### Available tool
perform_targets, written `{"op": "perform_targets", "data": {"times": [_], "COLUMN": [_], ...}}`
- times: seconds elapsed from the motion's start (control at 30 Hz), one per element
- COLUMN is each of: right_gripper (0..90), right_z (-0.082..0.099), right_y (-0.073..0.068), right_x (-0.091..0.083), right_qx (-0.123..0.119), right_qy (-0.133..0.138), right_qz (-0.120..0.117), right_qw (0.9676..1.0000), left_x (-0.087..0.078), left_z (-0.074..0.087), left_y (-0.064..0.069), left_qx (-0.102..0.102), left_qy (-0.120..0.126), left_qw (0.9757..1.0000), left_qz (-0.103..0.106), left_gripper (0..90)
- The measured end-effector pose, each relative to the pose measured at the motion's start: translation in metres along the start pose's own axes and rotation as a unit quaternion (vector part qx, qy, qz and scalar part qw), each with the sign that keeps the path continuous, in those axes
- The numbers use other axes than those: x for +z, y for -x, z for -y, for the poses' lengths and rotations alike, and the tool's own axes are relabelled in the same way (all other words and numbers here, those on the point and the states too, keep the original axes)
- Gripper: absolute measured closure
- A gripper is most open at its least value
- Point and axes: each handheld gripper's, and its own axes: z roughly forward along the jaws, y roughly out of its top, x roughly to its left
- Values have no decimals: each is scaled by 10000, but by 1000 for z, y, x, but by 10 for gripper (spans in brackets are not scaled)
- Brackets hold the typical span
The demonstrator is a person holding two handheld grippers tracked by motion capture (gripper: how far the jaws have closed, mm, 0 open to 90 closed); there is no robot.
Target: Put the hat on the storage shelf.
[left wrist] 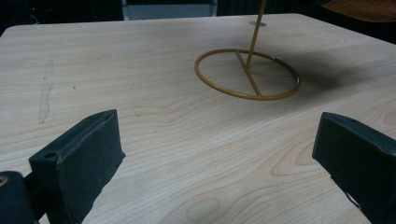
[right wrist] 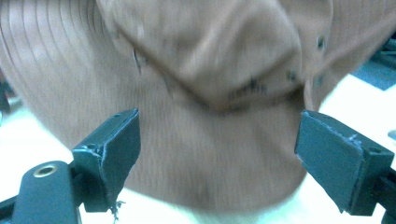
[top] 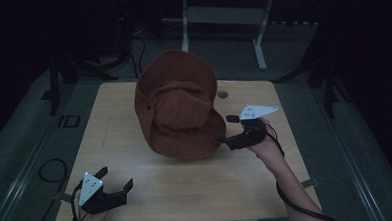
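The right gripper [top: 225, 128] is spread wide and grips nothing, its jaws level with the brim of the brown hat [top: 179, 106], which sits just ahead of it. The left gripper [top: 118, 178] rests wide open and empty near the table [top: 187, 186] edge, well apart from the hat, with the brass ring stand [left wrist: 247, 74] ahead of its jaws.

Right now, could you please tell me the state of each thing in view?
Brown hat: perched on the stand, tilted, not gripped.
Gold wire stand: upright on the table.
Left hand-held gripper: open, holding nothing.
Right hand-held gripper: open, at the hat's brim.
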Motion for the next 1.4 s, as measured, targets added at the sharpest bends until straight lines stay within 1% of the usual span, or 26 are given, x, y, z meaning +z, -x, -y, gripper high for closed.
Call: {"op": "perform_targets", "data": {"times": [0.07,0.13,0.2,0.4,0.43,0.47,0.5,0.53,0.6,0.67,0.73,0.8,0.9,1.1,1.27,1.33,1.4], "right_gripper": [143,142,143,143,143,143,143,143,143,143,142,142,141,141,141,141,141], "right_z": [11,22,32,62,67,67,72,83,92,101,109,117,127,145,156,160,163], "right_y": [1,2,3,4,4,4,4,1,0,-2,-4,-5,-6,-4,-3,-1,0], "right_x": [-4,-7,-9,-13,-13,-13,-13,-13,-14,-15,-15,-17,-19,-25,-32,-37,-41], "right_qx": [38,125,201,365,378,378,386,356,325,328,269,329,383,472,452,479,504], "right_qy": [-35,-57,-83,-135,-128,-128,-153,-199,-241,-246,-354,-360,-419,-458,-542,-497,-515], "right_qz": [28,20,60,88,111,111,83,40,78,29,53,11,34,172,437,489,551], "right_qw": [10000,9999,9997,9992,9991,9991,9991,9992,9992,9992,9990,9988,9984,9977,9966,9964,9959], "left_x": [0,0,1,2,2,2,2,2,2,2,2,2,3,3,3,3,3], "left_z": [0,0,0,1,1,1,1,1,1,1,1,1,2,2,2,2,2], "left_y": [0,0,1,1,1,1,1,1,0,0,0,1,1,0,0,0,0], "left_qx": [3,-7,1,14,3,3,3,1,-7,-2,-4,0,-7,-8,-6,-10,-16], "left_qy": [-12,-10,-11,-33,-42,-42,-40,-44,-42,-45,-53,-60,-67,-99,-103,-103,-85], "left_qw": [10000,10000,10000,10000,10000,10000,10000,10000,10000,10000,10000,10000,10000,9999,9999,9999,9999], "left_qz": [-1,12,20,35,34,34,33,22,25,26,35,47,61,88,125,133,126], "left_gripper": [19,19,19,19,19,19,19,19,19,19,19,19,19,19,19,19,19]}}
